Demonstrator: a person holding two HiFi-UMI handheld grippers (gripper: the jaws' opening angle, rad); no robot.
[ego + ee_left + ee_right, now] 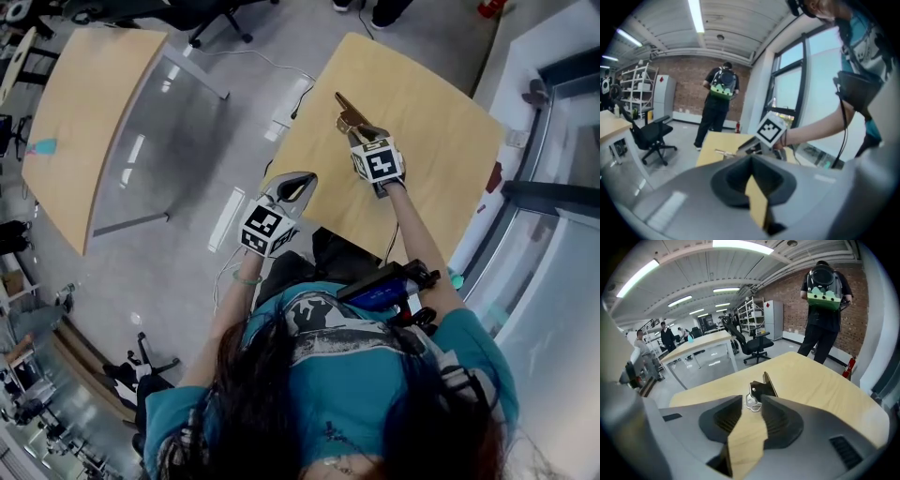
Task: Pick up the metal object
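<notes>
Metal object [760, 389] on wooden table [825, 385], between right gripper [752, 400] tips

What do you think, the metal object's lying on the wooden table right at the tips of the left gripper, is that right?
Wrong gripper: the metal object lies on the wooden table at the tips of the right gripper, not the left gripper. The right gripper view shows it.

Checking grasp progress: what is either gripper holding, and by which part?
Nothing gripped: right gripper stands open, the silver loop of the metal object between its tips; left gripper shut, empty.
</notes>
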